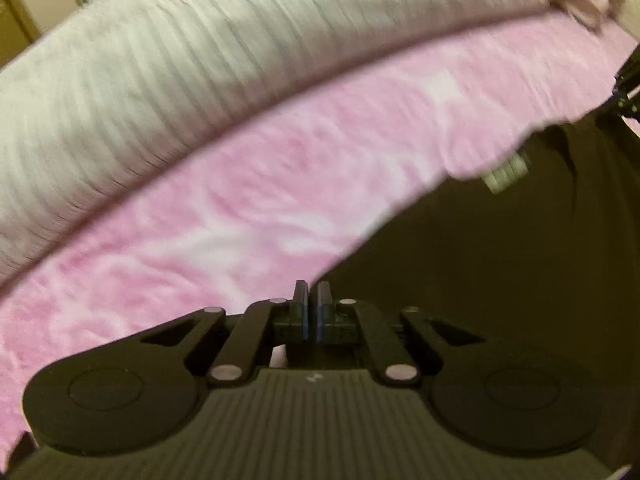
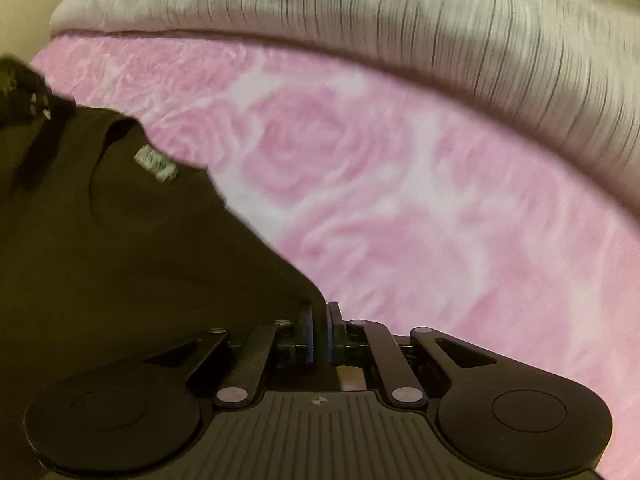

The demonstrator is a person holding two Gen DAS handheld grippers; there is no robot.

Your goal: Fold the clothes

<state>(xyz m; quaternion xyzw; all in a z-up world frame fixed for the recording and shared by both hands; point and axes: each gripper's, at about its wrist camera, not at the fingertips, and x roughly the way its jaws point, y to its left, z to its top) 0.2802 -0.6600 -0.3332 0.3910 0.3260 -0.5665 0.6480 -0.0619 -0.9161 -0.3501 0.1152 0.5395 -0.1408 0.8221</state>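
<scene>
A dark shirt [image 1: 500, 264] lies on a pink rose-patterned bed cover [image 1: 240, 208], its collar label [image 1: 506, 170] showing. My left gripper [image 1: 311, 292] is shut on the shirt's left edge. In the right wrist view the same shirt [image 2: 120, 248] fills the left side, label [image 2: 156, 164] at the collar. My right gripper [image 2: 319, 312] is shut on the shirt's right edge, cloth pinched between the blue pads. The other gripper shows at the far right of the left wrist view [image 1: 626, 92] and the far left of the right wrist view [image 2: 24, 92]. Both views are motion-blurred.
A thick grey ribbed blanket [image 1: 180, 80] lies along the far side of the bed, also in the right wrist view [image 2: 440, 40]. Pink bed cover [image 2: 400, 200] stretches between it and the shirt. A pinkish cloth [image 1: 592, 0] sits at the far right end.
</scene>
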